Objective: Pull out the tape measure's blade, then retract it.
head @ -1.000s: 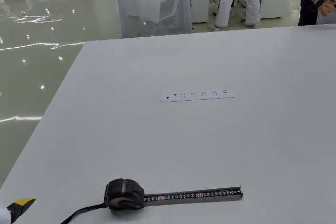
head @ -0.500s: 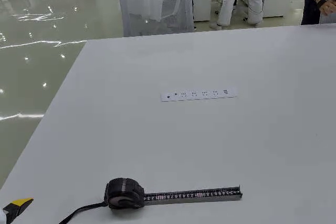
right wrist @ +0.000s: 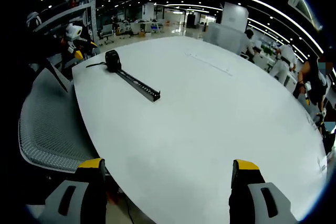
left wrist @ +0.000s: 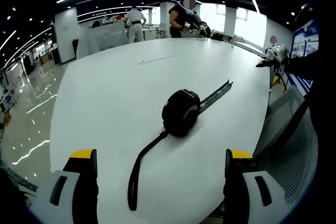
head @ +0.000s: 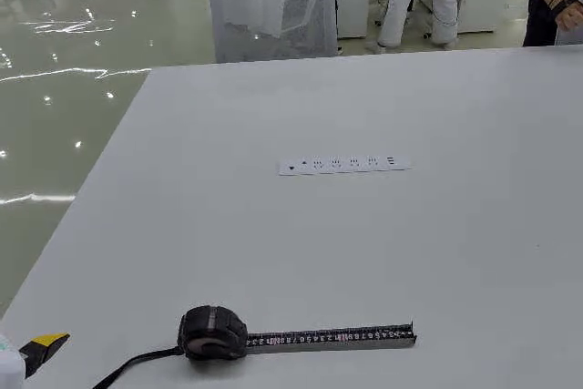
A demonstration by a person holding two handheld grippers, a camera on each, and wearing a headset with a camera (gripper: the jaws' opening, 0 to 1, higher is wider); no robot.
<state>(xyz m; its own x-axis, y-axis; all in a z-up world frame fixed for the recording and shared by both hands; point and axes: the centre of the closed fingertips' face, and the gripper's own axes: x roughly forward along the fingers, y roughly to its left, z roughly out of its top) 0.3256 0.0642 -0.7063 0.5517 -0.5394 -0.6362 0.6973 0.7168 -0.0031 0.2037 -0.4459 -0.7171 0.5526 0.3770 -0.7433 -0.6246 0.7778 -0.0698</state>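
One yellow jaw tip of the left gripper [head: 41,349] pokes in at the lower left corner of the head view; how wide it stands cannot be told there. The case [head: 212,332] lies on the white table [head: 383,252] close to the near edge. Its blade [head: 330,338] is already out, running flat to the person's right, about parallel to that edge. The strap [head: 137,366] trails off the other way, toward the left gripper. A power strip [head: 343,165] sits well apart, farther up the table.

In the left gripper view the jaws stand wide apart with nothing between them. The case is straight ahead and near, resting on its side, and the strap snakes back from it toward the jaws. The blade points away beyond the case, slanting up and right, so its long axis runs on from this gripper's line of sight rather than across it.

In the right gripper view the right gripper [right wrist: 168,164] is also spread wide and holds nothing. Here the case is far off at the upper left, and the blade comes from it toward the camera, ending at the hook [right wrist: 155,96]. The hook is the part nearest these jaws, though well apart from them.

By my reading the pull is done and the retract remains. The left gripper is much the nearer to the case, where the lock would be. The right would be better placed to steady the hook end.
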